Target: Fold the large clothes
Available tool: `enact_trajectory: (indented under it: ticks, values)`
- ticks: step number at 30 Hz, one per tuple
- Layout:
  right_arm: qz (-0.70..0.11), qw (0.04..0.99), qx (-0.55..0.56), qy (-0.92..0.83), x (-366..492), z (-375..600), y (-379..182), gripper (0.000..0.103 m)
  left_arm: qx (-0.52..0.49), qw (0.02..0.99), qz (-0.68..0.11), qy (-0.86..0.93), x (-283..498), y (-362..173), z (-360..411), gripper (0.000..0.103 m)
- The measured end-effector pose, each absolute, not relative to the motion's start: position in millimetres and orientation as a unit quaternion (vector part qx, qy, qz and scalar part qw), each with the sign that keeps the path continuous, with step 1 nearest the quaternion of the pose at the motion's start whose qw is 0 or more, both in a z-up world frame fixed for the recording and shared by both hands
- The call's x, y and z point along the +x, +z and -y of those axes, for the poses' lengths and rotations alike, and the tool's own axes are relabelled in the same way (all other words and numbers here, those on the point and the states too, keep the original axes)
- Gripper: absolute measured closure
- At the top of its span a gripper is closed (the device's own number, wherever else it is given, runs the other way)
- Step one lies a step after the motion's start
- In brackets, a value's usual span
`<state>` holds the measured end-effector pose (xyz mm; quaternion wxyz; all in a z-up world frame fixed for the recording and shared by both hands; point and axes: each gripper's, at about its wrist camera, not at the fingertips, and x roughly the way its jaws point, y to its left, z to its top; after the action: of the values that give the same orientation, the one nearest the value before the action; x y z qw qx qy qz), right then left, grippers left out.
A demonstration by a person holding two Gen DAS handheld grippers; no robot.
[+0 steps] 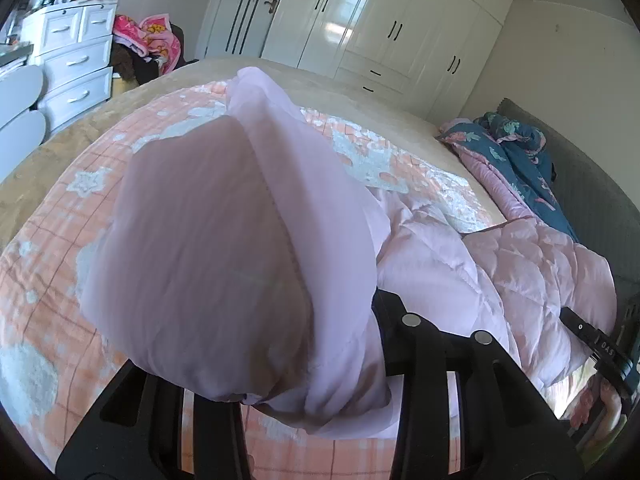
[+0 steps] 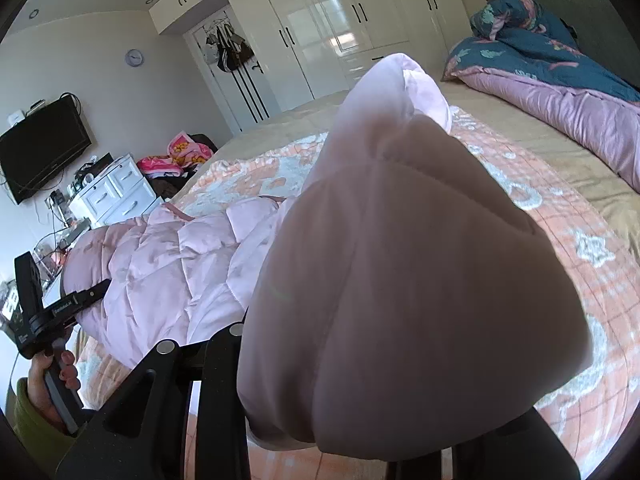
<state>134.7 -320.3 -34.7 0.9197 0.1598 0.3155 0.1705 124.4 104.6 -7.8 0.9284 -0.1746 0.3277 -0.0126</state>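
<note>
A white wardrobe [image 1: 384, 36] with black handles filled the upper middle of the left view. A white chest of drawers [image 1: 76, 64] stood at upper left, a pink patterned blanket [image 1: 154, 36] heaped just right of it. A blue floral duvet [image 2: 548, 52] lay at upper right of the right view; a black television [image 2: 42, 148] and a round wall clock [image 2: 134, 57] hung at left.

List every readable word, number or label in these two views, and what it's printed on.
"OAS": partial white letters on the right hand-held gripper.
"Genrobot.AI": small white print on the left hand-held gripper, barely legible.
Wall clock: numerals too small to read.
Pink coat: no print visible.
</note>
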Motion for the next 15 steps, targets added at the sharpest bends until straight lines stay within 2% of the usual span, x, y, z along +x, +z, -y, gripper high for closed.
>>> enact_trajectory:
  ticks: [15]
  values:
    - [-0.325, 0.912, 0.185, 0.170, 131, 333, -45, 0.074, -0.179, 0.921, -0.346, -0.001, 117, -22, -107, 0.072]
